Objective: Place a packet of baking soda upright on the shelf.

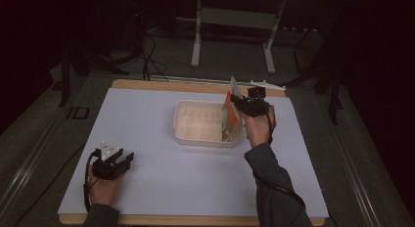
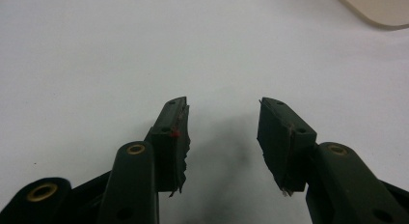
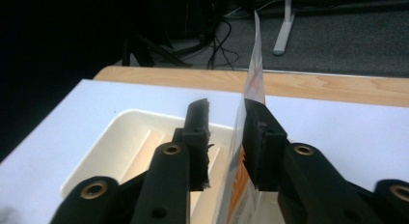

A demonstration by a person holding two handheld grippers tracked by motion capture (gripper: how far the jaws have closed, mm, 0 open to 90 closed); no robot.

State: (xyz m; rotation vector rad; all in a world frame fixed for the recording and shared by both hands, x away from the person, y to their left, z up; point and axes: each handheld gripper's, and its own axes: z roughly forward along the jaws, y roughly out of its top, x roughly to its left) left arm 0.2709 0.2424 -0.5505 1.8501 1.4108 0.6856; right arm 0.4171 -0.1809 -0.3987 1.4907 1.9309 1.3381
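A cream plastic bin (image 1: 177, 120) sits on the white mat, right of centre. At its right end a flat orange-and-white packet (image 1: 230, 112) stands on edge, its top rising above the rim. My right gripper (image 1: 240, 102) hovers at that end, jaws on either side of the packet. In the right gripper view the packet (image 3: 254, 74) leans on the right pad, while the left pad stands clear of it, so my right gripper (image 3: 225, 104) is open over the bin (image 3: 120, 137). My left gripper (image 1: 128, 159) rests at the front left, open (image 2: 223, 102) with nothing in it.
The white mat (image 1: 195, 178) covers a wooden table whose far edge (image 1: 147, 84) shows behind it. Beyond stand a metal frame's legs (image 1: 196, 46) and floor cables. A corner of the bin (image 2: 381, 7) appears at the top right of the left gripper view.
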